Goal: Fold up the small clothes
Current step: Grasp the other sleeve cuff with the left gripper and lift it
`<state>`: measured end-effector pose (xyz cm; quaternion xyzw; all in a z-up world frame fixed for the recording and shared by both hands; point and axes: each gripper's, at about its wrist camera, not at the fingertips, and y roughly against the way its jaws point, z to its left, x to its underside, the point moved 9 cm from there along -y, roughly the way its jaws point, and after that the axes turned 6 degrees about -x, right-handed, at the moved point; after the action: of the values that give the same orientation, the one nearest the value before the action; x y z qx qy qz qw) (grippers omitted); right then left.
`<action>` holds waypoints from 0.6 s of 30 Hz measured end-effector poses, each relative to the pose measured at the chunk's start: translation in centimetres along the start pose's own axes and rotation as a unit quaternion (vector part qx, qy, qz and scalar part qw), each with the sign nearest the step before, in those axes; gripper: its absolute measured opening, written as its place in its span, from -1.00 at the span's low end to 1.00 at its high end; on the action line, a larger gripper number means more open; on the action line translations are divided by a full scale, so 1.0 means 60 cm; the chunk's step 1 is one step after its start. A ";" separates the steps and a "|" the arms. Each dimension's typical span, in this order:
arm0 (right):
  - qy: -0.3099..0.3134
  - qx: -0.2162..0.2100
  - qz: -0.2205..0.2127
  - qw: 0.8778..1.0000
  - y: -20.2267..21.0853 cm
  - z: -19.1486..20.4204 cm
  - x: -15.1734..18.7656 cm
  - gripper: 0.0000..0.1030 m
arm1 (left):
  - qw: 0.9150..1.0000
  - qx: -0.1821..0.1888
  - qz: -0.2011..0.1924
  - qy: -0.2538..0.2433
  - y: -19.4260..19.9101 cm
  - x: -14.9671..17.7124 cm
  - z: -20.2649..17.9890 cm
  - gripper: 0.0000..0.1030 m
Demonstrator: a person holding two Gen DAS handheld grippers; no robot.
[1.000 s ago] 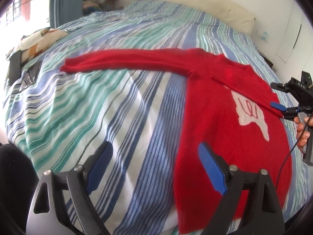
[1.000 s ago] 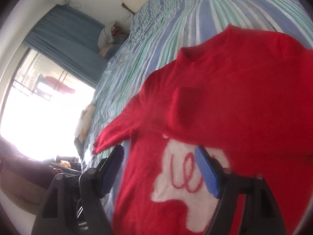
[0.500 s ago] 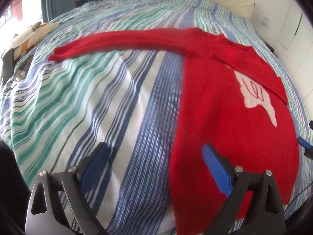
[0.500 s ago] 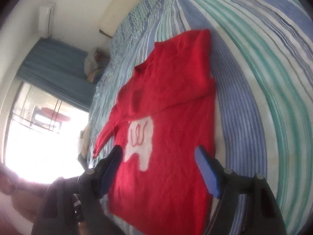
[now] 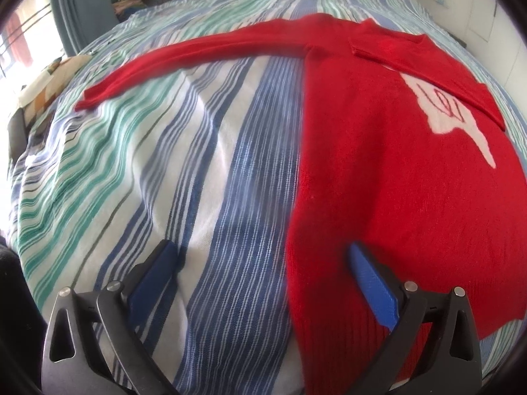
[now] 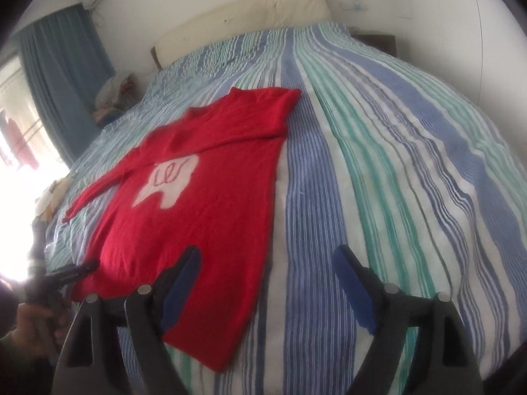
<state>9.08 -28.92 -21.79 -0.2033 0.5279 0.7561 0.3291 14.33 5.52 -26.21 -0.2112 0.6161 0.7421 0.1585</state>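
Left wrist view: my left gripper hangs low over the striped bedspread, fingers spread as wide as they go, having just been opening, nothing pinched; left blue pad over bare stripes, right pad over the hem side of the red sweater, whether it touches I can't tell. Sweater lies flat on the bed, one sleeve stretched out straight to the left across the stripes, the other folded in over the chest, partly covering the white patch with red squiggle stitching, not readable as letters. This view alone shows the long sleeve in full. Right wrist view: my right gripper open, jaws just been widening, holding nothing, left pad over the sweater's near edge, right pad over bare bedspread. Only here: the cream headboard, blue curtain, bright window, and the other gripper's dark tip at the sweater's lower left corner with a hand behind it. Whole white patch visible here, squiggle still illegible.
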 end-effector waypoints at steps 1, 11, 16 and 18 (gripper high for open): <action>-0.002 0.003 0.010 1.000 -0.007 -0.002 0.004 0.58 | 1.000 0.009 -0.009 0.007 0.000 0.000 0.001 0.99; 0.003 -0.024 0.008 1.000 -0.005 0.026 0.014 0.58 | 0.996 0.089 0.026 -0.010 0.039 -0.011 0.003 0.97; 0.009 -0.025 0.001 1.000 0.008 0.031 0.013 0.58 | 0.980 0.181 0.002 0.085 0.074 -0.147 0.103 0.98; 0.002 -0.024 0.001 1.000 0.006 0.025 0.014 0.58 | 0.975 0.189 -0.004 0.120 0.051 -0.206 0.168 0.98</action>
<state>8.27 -27.36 -21.55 -0.2120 0.5102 0.7686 0.3223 22.24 15.13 -15.82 -0.2670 0.7588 0.5812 0.1234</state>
